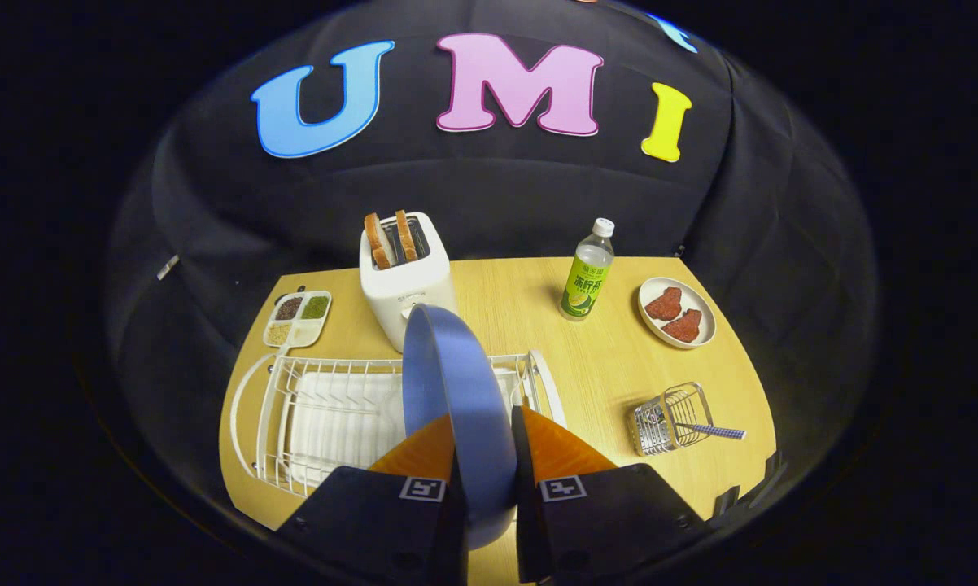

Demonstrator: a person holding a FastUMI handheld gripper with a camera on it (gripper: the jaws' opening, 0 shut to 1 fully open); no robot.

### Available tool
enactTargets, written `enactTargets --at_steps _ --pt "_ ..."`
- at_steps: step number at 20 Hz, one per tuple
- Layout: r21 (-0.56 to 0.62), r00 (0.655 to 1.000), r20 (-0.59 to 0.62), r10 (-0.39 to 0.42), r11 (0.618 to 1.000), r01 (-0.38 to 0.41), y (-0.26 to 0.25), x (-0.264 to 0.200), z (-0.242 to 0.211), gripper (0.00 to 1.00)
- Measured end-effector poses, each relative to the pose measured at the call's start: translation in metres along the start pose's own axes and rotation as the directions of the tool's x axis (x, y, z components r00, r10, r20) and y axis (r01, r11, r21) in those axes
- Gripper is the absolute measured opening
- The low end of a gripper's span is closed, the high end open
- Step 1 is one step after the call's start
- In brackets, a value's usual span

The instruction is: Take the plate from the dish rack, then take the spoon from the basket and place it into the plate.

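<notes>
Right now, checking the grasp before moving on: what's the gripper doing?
Gripper: closed on the round blue plate, held on edge between both fingers.

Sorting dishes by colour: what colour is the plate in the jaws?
Blue, seen best in the gripper view: the round blue plate stands on edge, clamped between the gripper jaws.

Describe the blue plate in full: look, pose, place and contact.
The blue plate is round, plain and matte, with a raised rim. It stands on edge, upright, clamped at its lower rim between the gripper fingers, above the white wire dish rack and in front of the toaster. Whether it touches the rack cannot be told.
</notes>
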State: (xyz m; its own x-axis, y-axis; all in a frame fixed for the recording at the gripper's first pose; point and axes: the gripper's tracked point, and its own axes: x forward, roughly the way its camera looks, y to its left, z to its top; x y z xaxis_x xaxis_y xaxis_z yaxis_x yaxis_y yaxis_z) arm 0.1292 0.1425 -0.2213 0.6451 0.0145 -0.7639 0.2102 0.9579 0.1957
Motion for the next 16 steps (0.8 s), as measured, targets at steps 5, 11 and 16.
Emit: enactTargets --at_steps 5,11,16 --pt "0.102 0.993 -0.037 0.113 0.989 -0.109 -0.024 -0.039 -0.024 0.27" --pt "0.104 0.978 -0.09 0.19 0.978 -0.18 -0.056 -0.086 -0.081 0.27" --pt "0.091 0.964 -0.189 0.189 0.981 -0.174 -0.08 -0.11 -0.153 0.27"
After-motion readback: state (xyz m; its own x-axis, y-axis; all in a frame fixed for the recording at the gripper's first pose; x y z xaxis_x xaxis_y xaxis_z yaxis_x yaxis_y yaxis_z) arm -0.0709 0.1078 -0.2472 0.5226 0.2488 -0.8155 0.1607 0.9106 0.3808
